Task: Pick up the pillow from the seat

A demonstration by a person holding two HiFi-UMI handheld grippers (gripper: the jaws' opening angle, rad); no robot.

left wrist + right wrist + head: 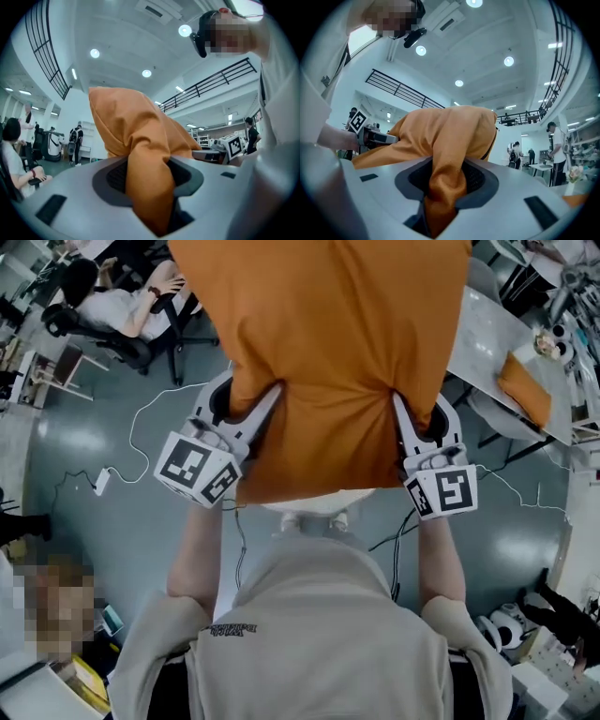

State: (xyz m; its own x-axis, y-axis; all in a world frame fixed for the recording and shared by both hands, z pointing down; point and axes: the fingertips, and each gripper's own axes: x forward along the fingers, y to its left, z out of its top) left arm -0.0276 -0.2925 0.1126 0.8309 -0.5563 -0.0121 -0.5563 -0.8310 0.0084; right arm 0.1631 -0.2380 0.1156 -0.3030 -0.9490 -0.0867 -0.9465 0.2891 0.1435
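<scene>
This is looking like a large open robotics lab or workshop hall. Round white ceiling lamps [146, 73] are shining from a high white ceiling [122, 33]. Black metal balcony railings [211, 82] are running along an upper level. Thin white cables [141, 427] and a white power strip [101, 482] are lying on the glossy grey floor [75, 446]. One person is sitting on a black wheeled office chair [103, 338], and others are standing near a white table [543, 166].

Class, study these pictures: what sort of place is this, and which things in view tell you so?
Probably a big open lab or workshop hall: a high ceiling with round lights, a railed gallery overhead, and desks with office chairs on a grey floor.
</scene>
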